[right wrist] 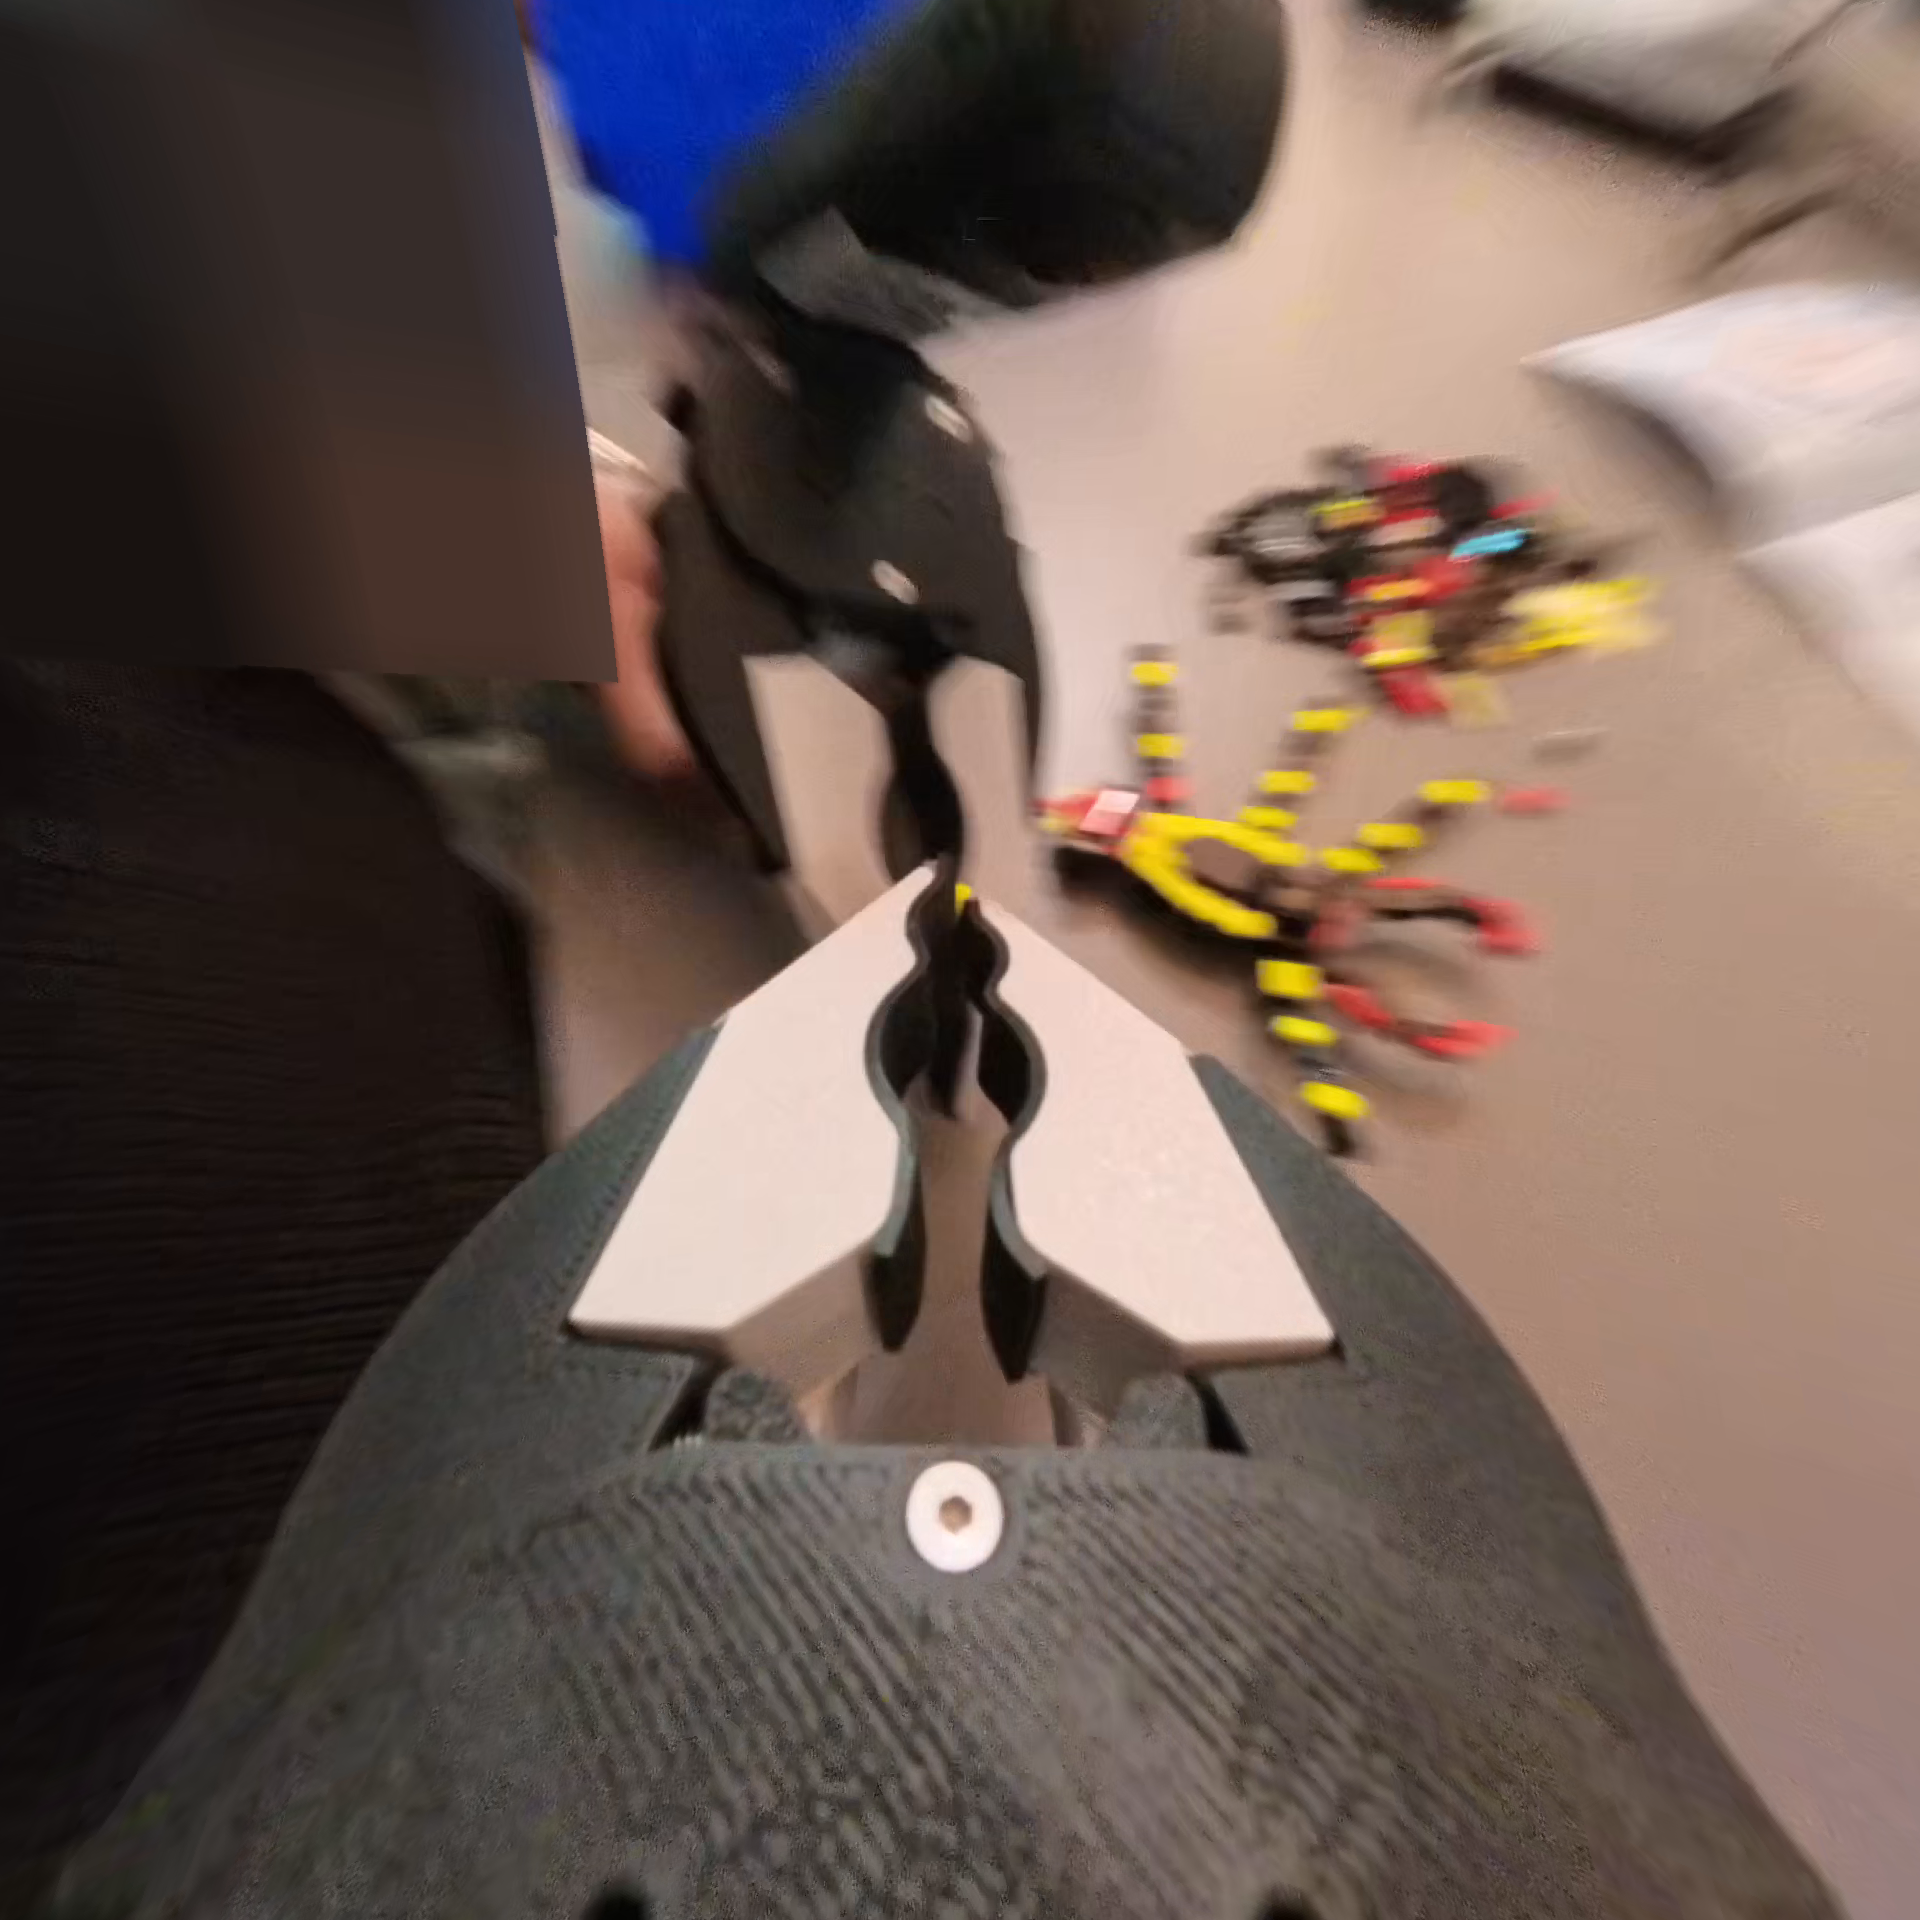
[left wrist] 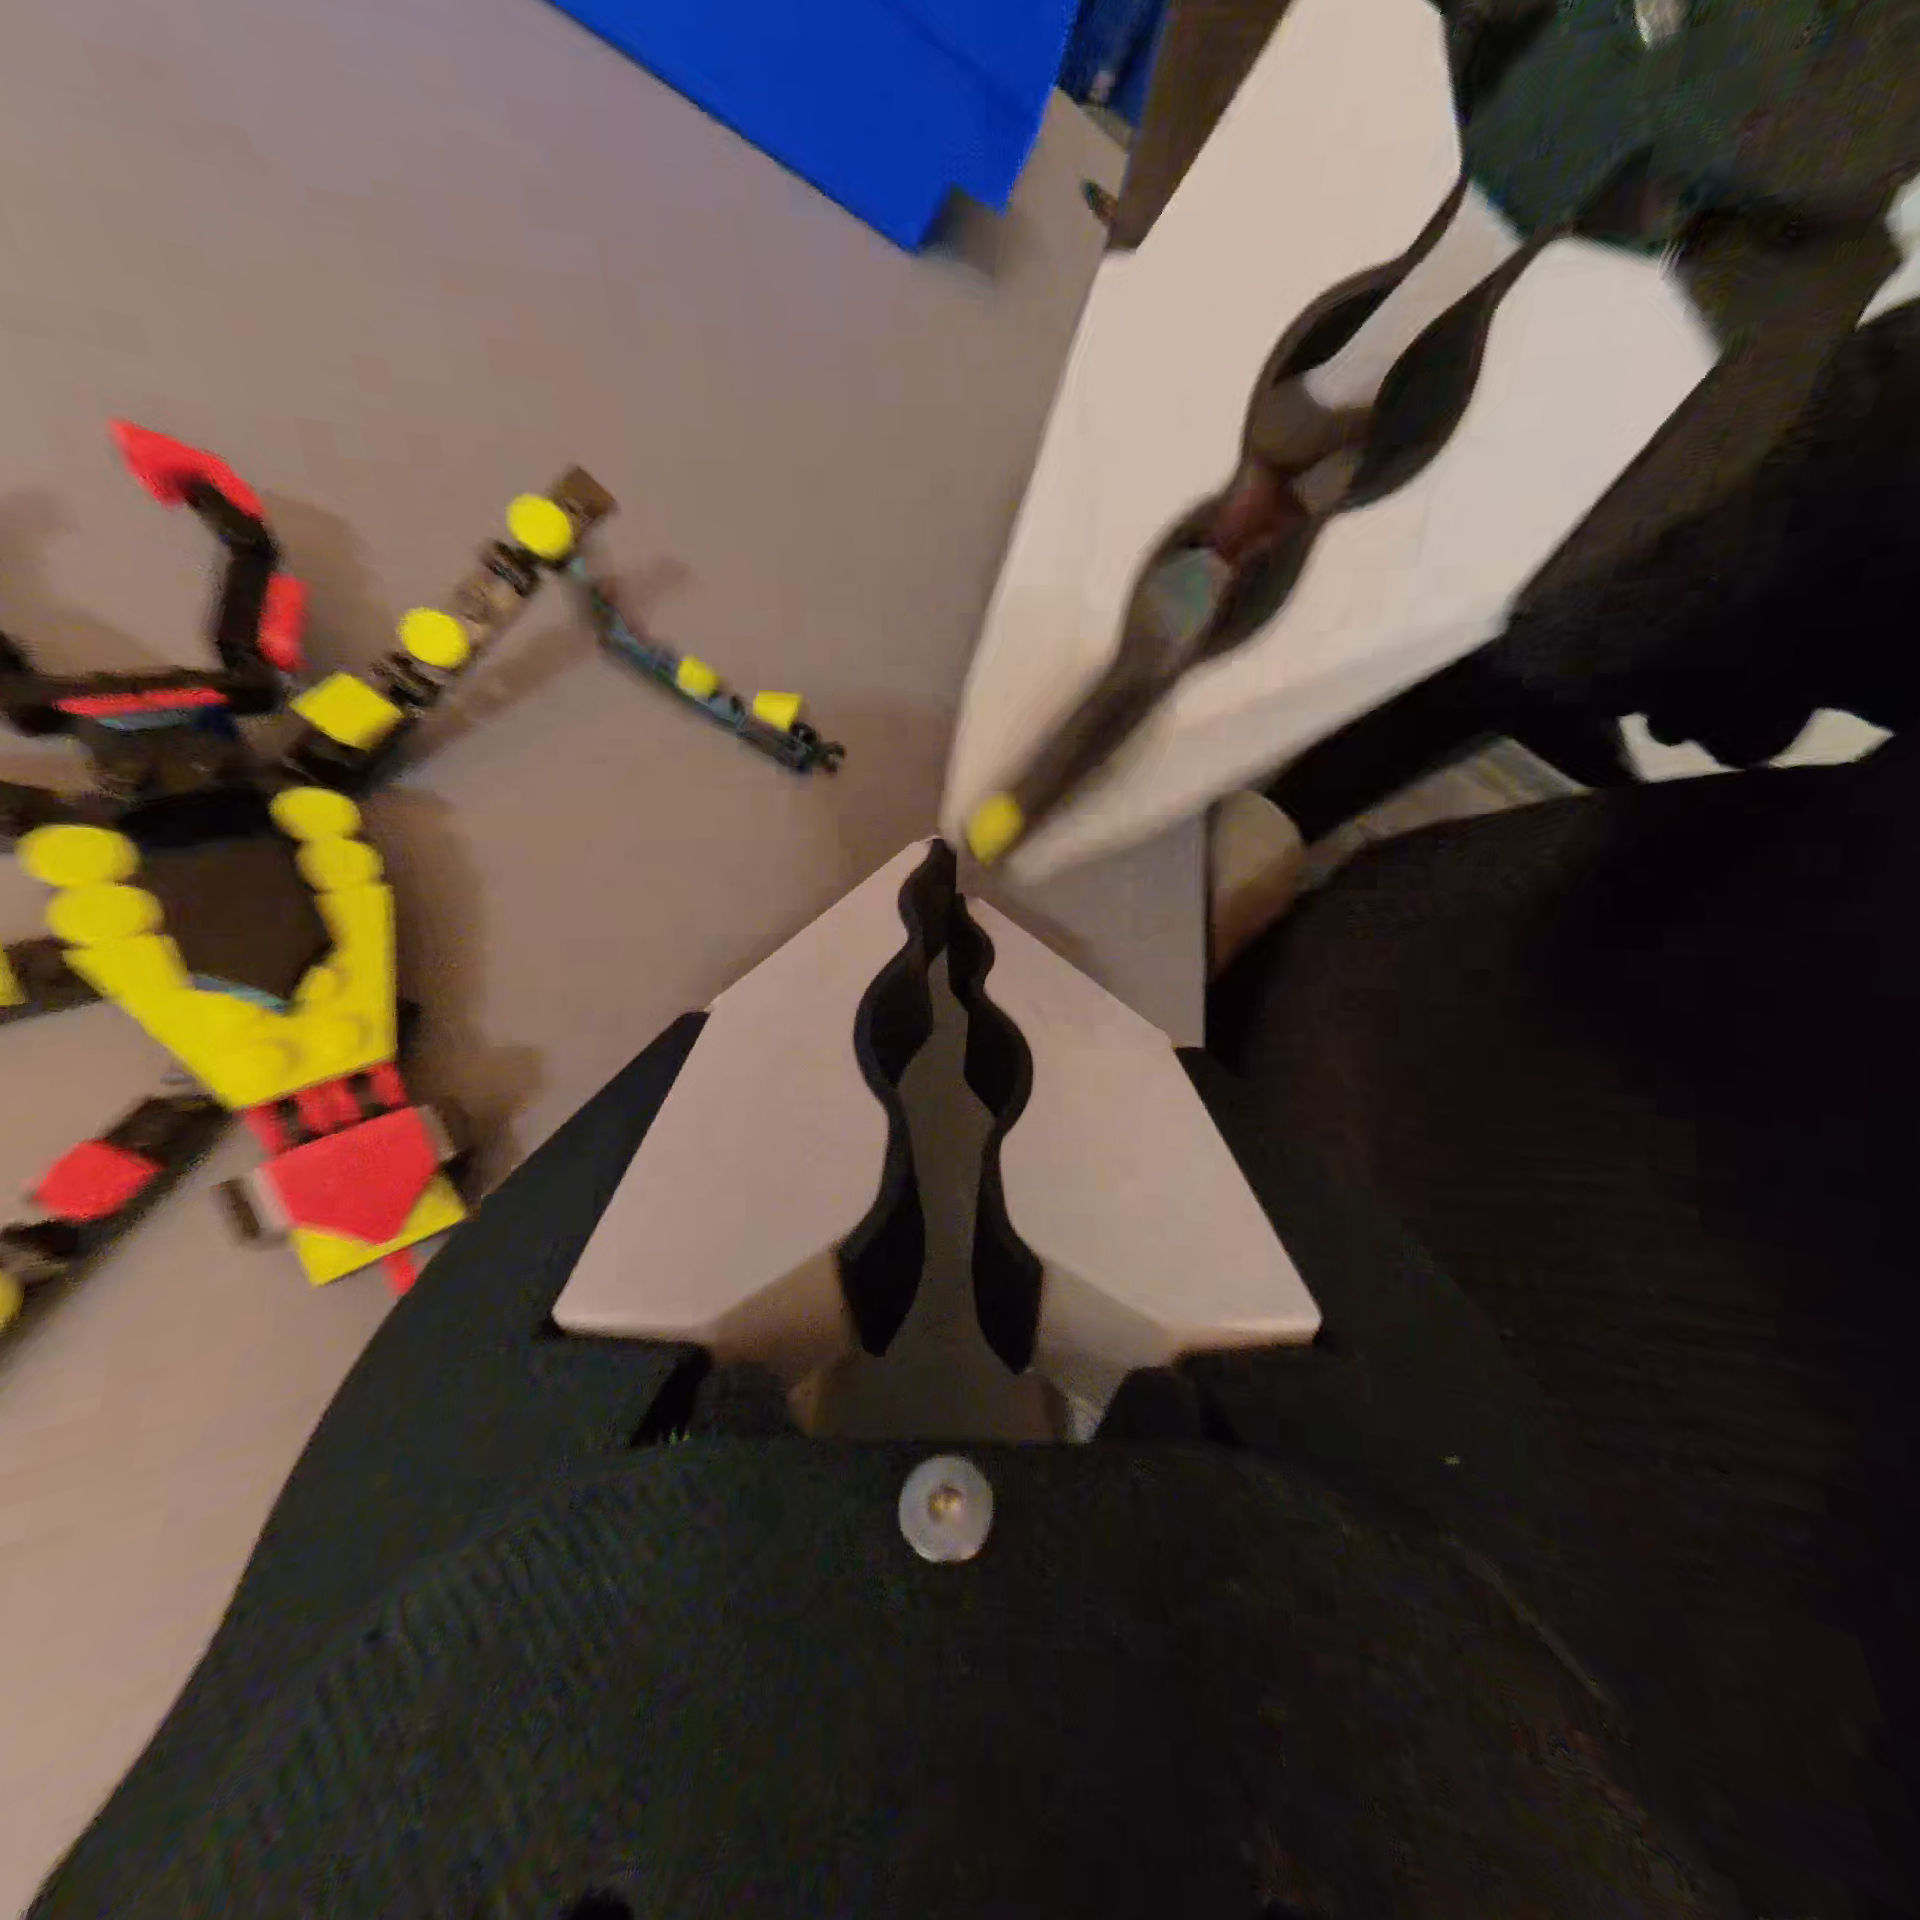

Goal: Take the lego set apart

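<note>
A yellow, black and red lego figure (left wrist: 343, 977) with several jointed legs lies on the beige table; it also shows, blurred, in the right wrist view (right wrist: 1195, 862). A detached leg strip (left wrist: 717, 691) lies beside it. My left gripper (left wrist: 940, 862) and my right gripper (left wrist: 1013, 805) meet tip to tip above the table. Both are shut on one small black lego piece with a yellow stud (left wrist: 994, 828). In the right wrist view my right gripper (right wrist: 951, 899) pinches that black piece (right wrist: 943, 1029), and the left gripper (right wrist: 935, 821) comes down onto its far end.
A blue box (left wrist: 883, 104) stands at the table's far side. A blurred pile of loose red, black and yellow lego pieces (right wrist: 1403, 561) lies beyond the figure. White sheets or bags (right wrist: 1766, 416) lie at the right. A person's dark clothing (left wrist: 1662, 1247) fills the near side.
</note>
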### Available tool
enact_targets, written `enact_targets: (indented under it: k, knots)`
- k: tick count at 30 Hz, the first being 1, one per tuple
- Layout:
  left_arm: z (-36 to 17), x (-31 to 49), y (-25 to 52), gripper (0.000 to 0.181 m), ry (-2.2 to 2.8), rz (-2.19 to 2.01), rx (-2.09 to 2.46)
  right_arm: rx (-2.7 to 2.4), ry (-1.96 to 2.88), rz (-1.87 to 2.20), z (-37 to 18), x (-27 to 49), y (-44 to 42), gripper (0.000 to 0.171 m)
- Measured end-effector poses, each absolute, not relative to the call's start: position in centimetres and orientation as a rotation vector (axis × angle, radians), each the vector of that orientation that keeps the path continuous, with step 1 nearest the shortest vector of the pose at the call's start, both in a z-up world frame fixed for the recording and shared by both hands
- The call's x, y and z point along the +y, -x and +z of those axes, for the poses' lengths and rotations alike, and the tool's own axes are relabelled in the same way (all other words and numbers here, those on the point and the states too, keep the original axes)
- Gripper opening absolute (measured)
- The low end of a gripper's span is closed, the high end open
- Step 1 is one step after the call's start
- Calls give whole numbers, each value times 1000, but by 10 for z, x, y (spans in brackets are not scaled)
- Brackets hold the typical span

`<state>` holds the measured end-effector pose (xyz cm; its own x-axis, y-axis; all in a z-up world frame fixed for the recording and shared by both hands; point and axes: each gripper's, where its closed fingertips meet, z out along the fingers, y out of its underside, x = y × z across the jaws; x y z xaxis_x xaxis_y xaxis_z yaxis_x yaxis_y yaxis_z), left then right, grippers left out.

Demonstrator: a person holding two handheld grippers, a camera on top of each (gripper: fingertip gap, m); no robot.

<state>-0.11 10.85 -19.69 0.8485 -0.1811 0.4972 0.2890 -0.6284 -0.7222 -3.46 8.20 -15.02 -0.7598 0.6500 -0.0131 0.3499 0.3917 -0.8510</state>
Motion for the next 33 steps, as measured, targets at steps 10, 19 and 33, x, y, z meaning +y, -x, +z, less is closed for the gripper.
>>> enact_targets:
  k: [10,19,33]
  knots:
    - [-200,100,30,0,2216,-499,-92,-2145,1090,1343,-135,151,49,2]
    - [-195,99,31,0,2145,-626,-145,-1911,1133,1203,-115,230,51,2]
    - [-190,100,36,0,2105,-617,-151,-2087,962,1337,-137,164,87,2]
